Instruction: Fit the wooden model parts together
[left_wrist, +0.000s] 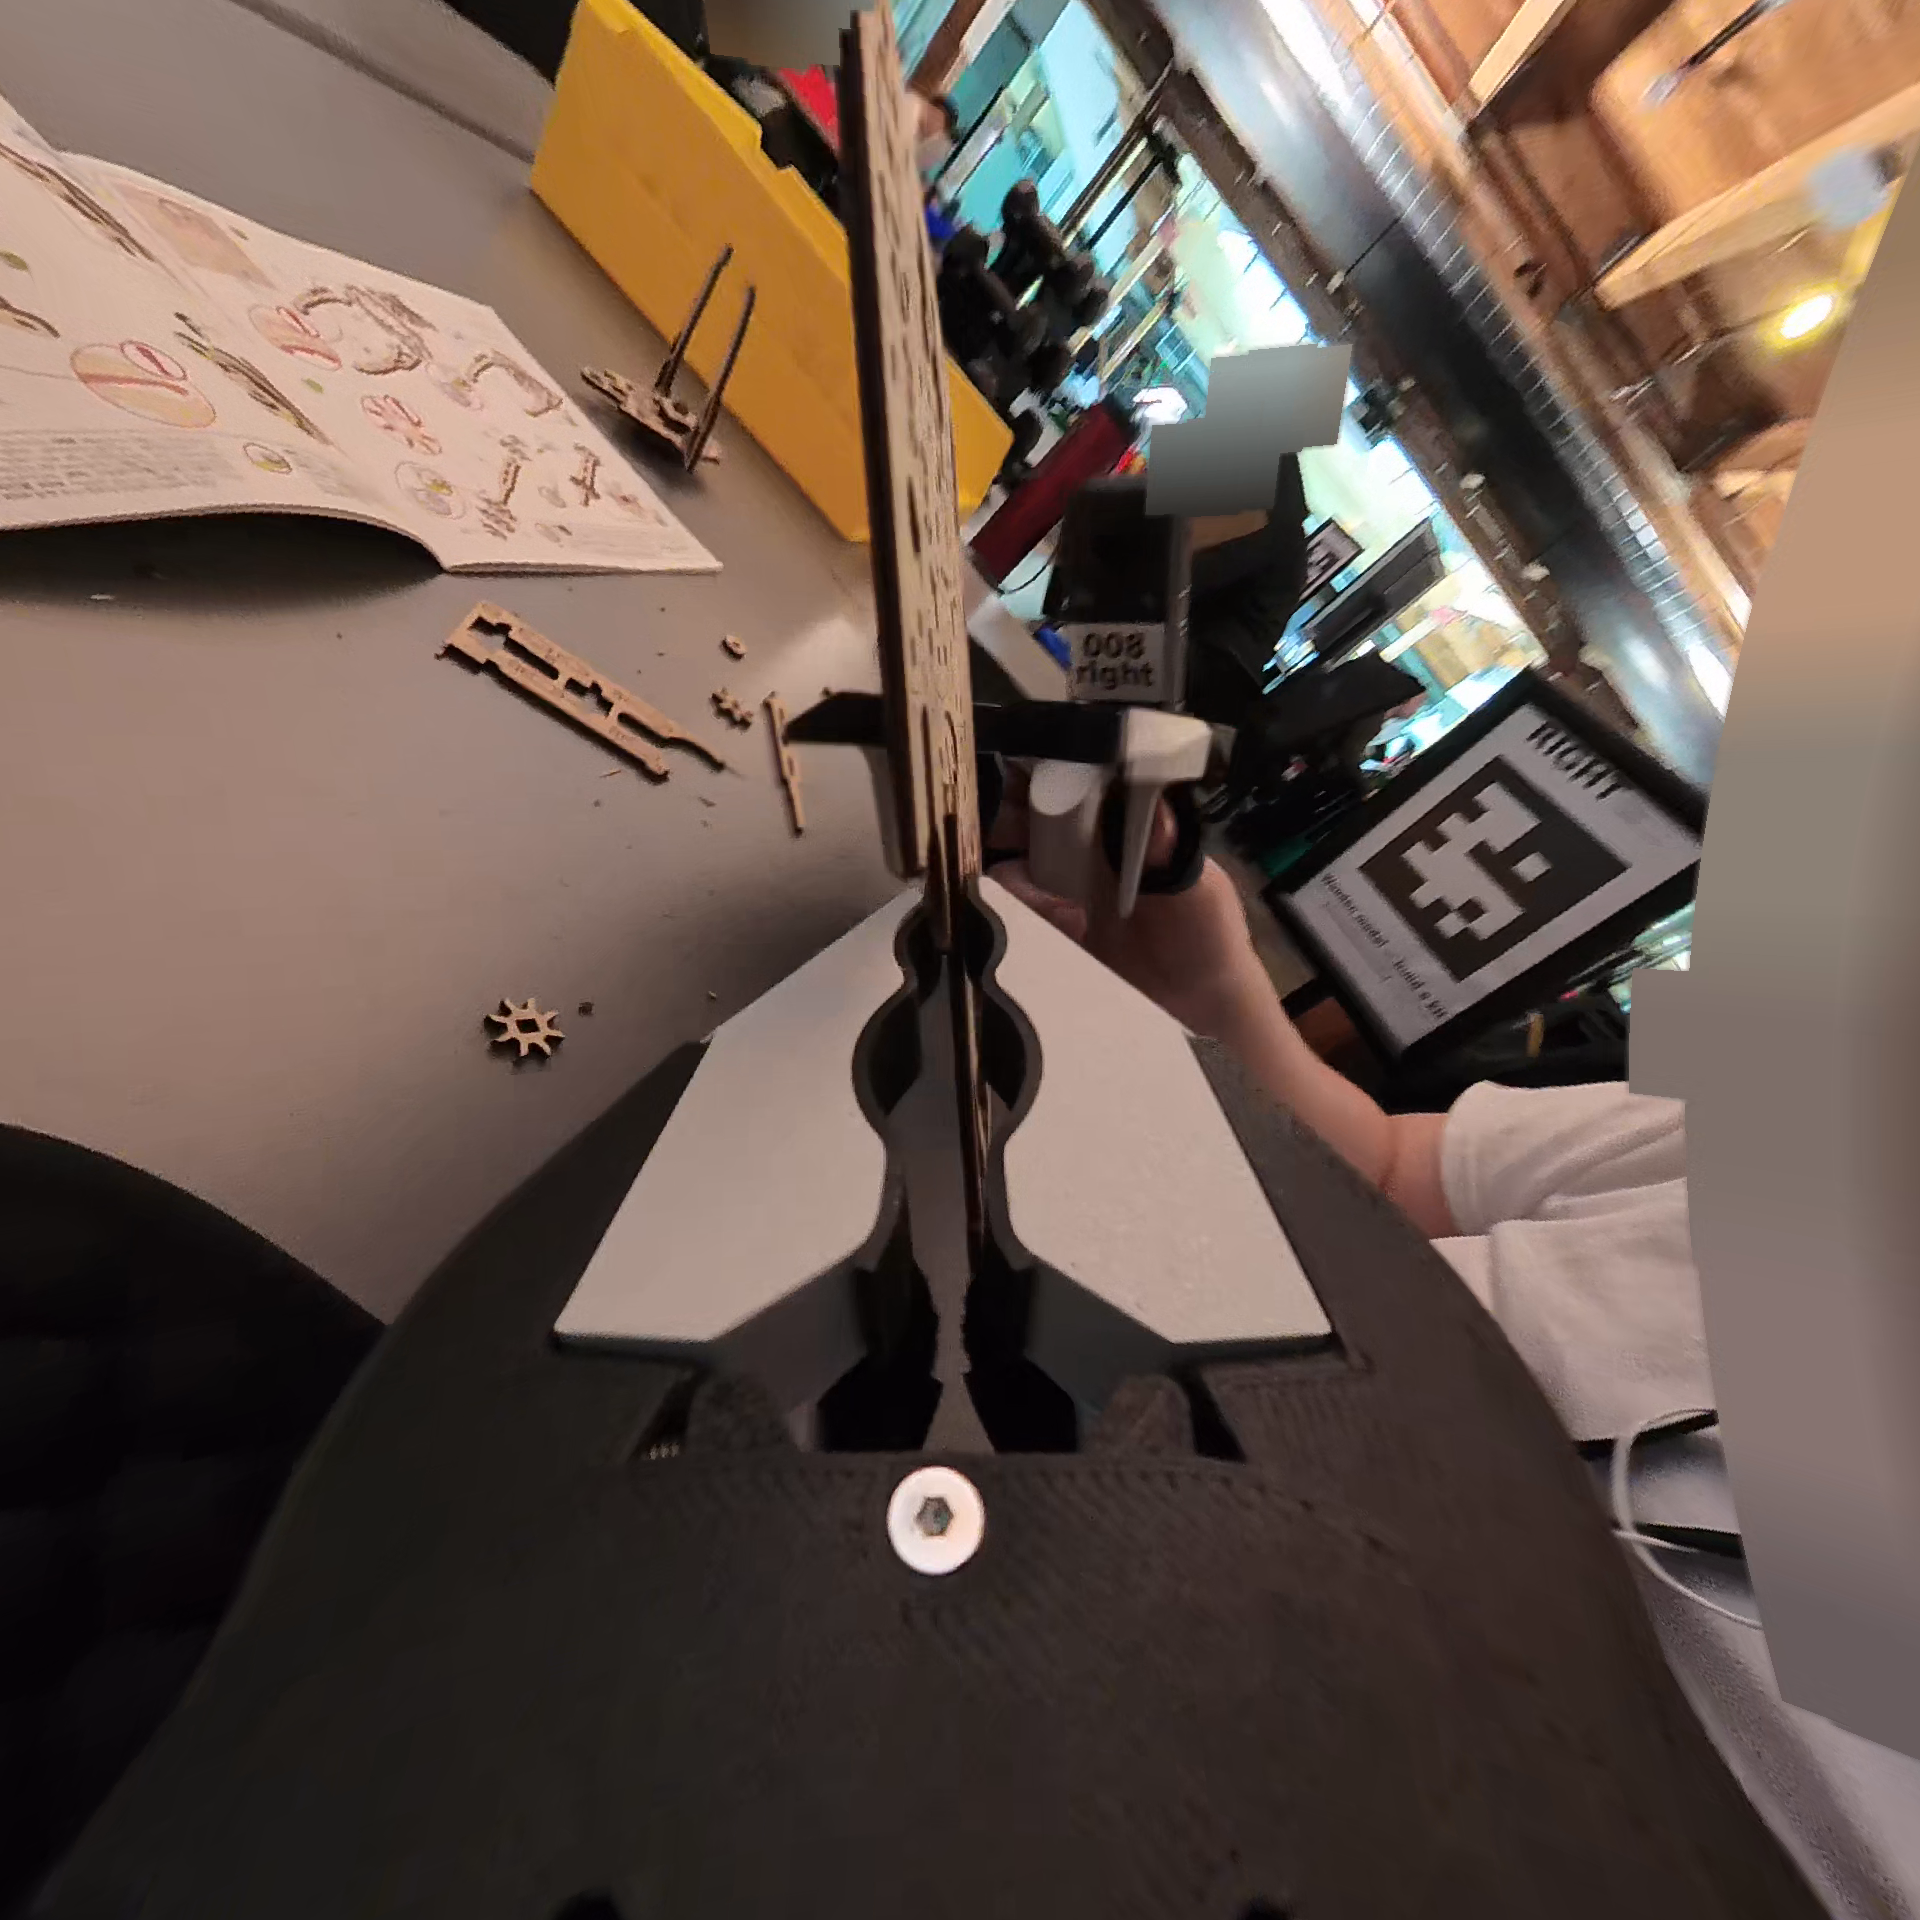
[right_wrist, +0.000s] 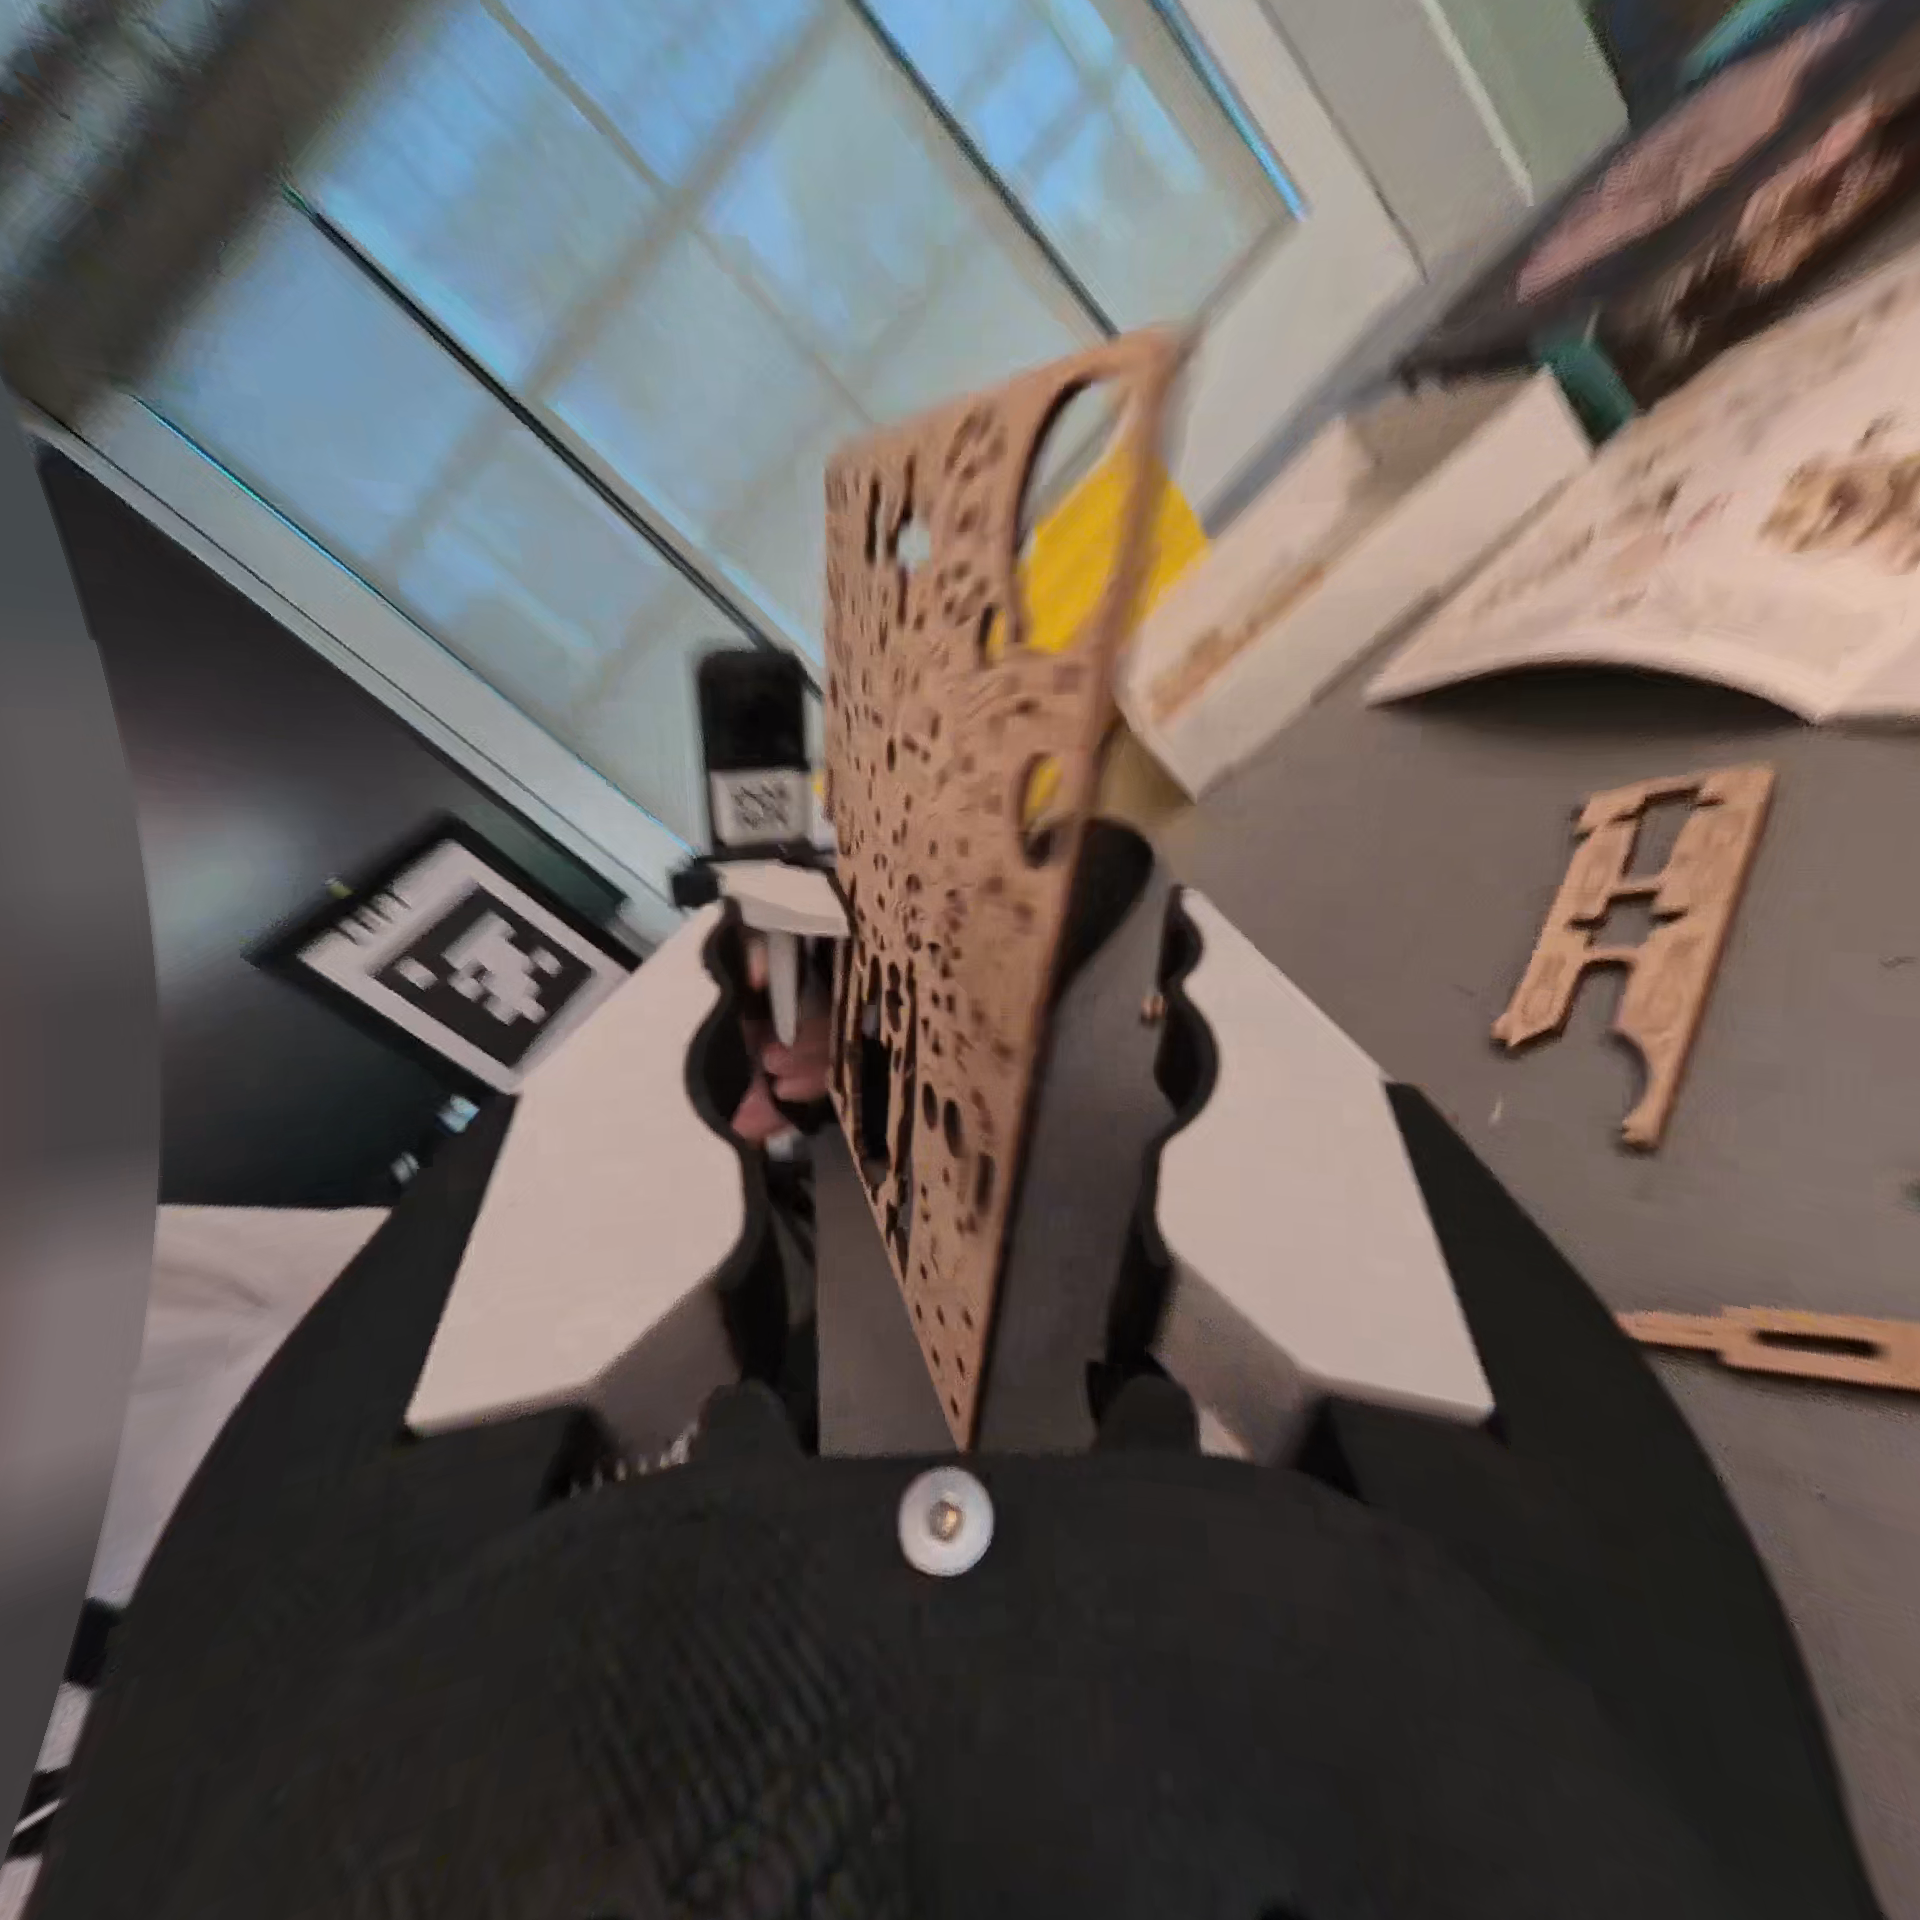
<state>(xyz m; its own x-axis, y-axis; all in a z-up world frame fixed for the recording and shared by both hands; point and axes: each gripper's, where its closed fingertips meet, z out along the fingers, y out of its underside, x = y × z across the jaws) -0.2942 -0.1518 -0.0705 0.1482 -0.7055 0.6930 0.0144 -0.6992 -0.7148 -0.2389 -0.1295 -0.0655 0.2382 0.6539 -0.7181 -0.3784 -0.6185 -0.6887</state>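
Left wrist view: my left tool (left_wrist: 951, 935) is clenched on the lower edge of the wooden sheet (left_wrist: 914, 468), held upright above the bench (left_wrist: 312, 831); my right tool (right_wrist: 940, 997) is spread wide, the sheet between its fingers and ungripped. Risks, as I judge: thin, heavily cut sheet could snap if the right tool bears down; loose gear (left_wrist: 525, 1029) and strip (left_wrist: 577, 691) could get knocked off.
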